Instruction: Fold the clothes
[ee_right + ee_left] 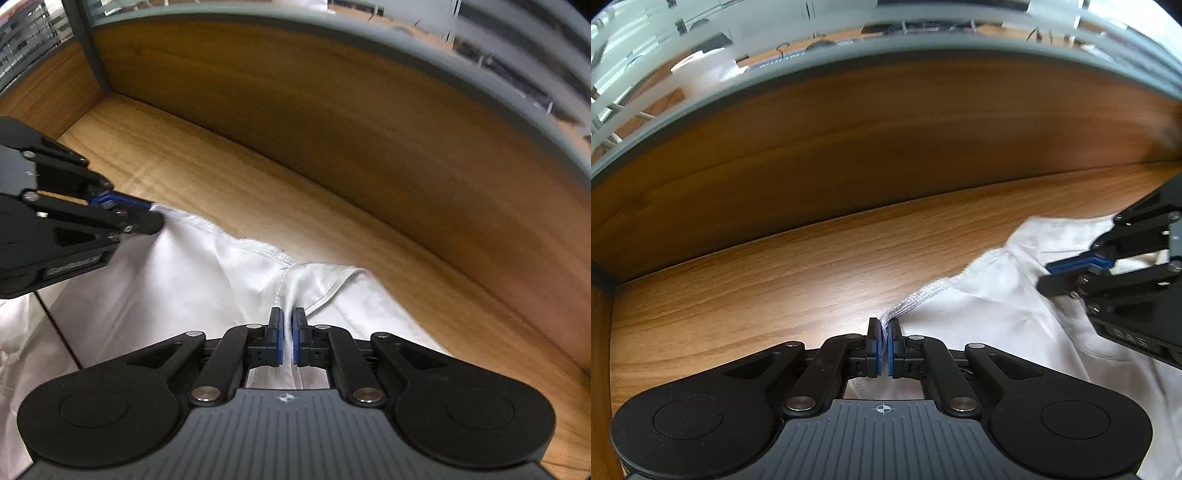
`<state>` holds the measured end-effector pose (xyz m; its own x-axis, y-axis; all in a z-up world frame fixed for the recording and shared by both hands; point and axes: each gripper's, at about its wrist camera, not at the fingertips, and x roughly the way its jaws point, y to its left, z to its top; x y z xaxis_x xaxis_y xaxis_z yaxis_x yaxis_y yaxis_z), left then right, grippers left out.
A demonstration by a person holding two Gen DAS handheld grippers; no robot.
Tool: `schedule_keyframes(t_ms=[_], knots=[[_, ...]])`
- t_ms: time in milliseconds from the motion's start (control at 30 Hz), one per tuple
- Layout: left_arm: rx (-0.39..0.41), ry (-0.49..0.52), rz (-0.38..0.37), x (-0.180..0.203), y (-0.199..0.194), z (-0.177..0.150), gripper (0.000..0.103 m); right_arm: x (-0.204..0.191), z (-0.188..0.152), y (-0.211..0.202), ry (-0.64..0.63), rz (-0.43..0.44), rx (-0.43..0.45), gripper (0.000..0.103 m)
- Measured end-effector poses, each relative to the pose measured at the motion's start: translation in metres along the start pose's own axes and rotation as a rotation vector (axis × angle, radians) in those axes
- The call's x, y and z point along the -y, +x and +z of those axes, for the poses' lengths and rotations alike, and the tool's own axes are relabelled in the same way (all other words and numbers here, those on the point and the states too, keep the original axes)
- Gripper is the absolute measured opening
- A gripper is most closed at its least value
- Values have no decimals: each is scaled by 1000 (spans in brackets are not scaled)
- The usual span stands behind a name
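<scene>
White cloth fills the lower right of my view: a white garment (997, 314) lies spread on the wooden counter (775, 277), just short of the wooden back panel (886, 147) that rises behind it. My left hand-held gripper (885, 343) is clamped on the garment's stitched hem (923, 295), the blue pads (877, 345) pressed together with the cloth edge between them. My right hand-held gripper (287, 339) is likewise closed on a fold of the same garment near a seam (282, 284), white fabric pinched between its pads. From the right wrist view, the left hand-held gripper grips the hem corner, and the cloth runs between the two. Grey framing (923, 48) tops the panel.
</scene>
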<state>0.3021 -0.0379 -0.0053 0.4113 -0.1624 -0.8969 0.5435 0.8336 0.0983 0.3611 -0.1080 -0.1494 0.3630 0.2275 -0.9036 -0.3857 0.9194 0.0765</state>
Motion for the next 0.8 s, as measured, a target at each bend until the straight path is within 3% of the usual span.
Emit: schedule_keyframes(t_ms=[33,100,267,567,800], knots=[[-3,-7,3,-1,3,-1,10,2,-1,1,9,14,-4,10],[-5,-35,7,-6,5,-2,15,5,-3,-4,19,28,2,24],[22,-76,-19,-10,-12,0,17,26,-3,-29,78,41,32,29],[75,-22,-195,31,-47,7,32,92,-89,-108,248,-87,19,33],[58,79,-359,85,-42,11,51,136,-150,-128,364,-205,-6,40]])
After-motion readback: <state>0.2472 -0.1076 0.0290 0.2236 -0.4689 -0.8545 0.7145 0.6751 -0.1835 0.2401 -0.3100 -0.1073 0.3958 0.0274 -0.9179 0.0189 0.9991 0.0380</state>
